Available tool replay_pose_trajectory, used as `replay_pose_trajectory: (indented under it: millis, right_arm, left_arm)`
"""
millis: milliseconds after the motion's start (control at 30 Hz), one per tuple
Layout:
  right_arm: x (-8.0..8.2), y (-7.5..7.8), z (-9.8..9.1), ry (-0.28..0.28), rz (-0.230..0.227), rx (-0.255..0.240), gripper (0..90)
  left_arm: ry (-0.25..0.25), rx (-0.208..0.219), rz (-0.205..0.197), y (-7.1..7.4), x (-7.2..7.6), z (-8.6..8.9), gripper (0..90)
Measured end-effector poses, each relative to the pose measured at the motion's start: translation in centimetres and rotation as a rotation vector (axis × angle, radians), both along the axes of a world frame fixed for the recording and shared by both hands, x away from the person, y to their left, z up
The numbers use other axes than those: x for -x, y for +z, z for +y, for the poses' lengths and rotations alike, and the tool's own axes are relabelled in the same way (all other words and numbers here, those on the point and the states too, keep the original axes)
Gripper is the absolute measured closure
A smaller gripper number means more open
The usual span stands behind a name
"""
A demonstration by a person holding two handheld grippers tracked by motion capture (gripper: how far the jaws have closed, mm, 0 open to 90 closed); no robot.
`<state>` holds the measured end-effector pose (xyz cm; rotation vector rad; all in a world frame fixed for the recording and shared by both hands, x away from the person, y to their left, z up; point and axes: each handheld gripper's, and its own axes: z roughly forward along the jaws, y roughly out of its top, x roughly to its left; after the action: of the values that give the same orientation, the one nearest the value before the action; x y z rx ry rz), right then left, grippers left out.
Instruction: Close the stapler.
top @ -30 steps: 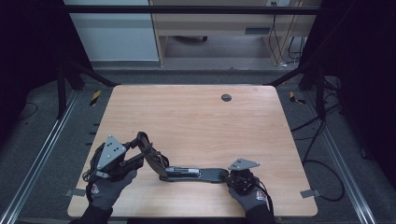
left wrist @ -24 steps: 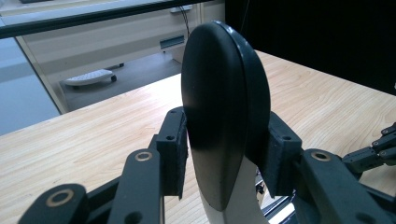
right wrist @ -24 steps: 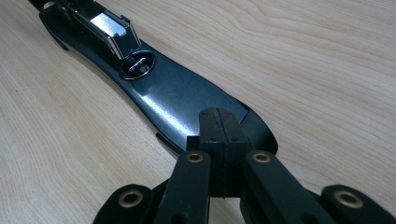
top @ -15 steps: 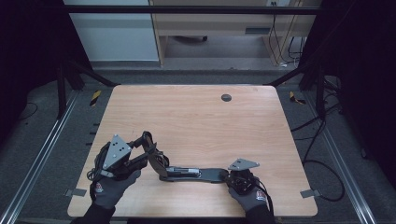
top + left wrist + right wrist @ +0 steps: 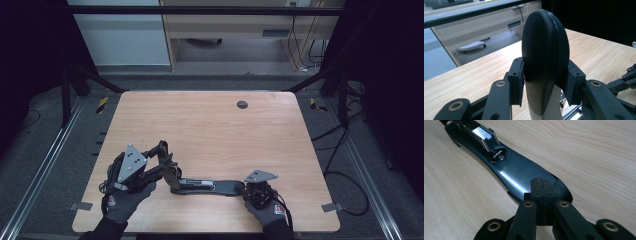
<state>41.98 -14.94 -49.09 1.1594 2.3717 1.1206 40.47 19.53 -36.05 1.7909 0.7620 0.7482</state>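
Now both tools [image 5: 167, 172] [image 5: 243, 188] clamp the black stapler [image 5: 205, 186].

stapler top arm [image 5: 545, 57]: its lower end runs off the 6 o'clock edge of my left gripper view | stapler base [image 5: 521, 172]: far end cut at 11 o'clock of my right gripper view; near tip hidden under my closed jaws | high view: whether my right gripper [image 5: 246, 189] pinches or presses the base, too small to tell

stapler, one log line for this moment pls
stapler: opened flat on table | left claw: shut on stapler top arm, raised | right claw: shut, pressing stapler base end
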Motion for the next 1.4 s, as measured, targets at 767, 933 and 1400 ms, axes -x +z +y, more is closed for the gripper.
replay_pose_trajectory:
  millis: [767, 933, 1400]
  right_arm:
    - [0.0, 0.0, 0.0, -0.001, -0.001, -0.002, 90.0]
    - [0.0, 0.0, 0.0, 0.000, 0.000, 0.000, 90.0]
    - [0.0, 0.0, 0.0, 0.000, 0.000, -0.001, 90.0]
  left_arm:
    - [-0.025, -0.068, -0.028, 0.1, 0.0, -2.6, 56.9]
    - [-0.032, -0.082, -0.033, 0.0, 0.0, -3.2, 56.6]
    - [-0.047, -0.125, -0.050, -0.2, -0.1, -4.9, 56.0]
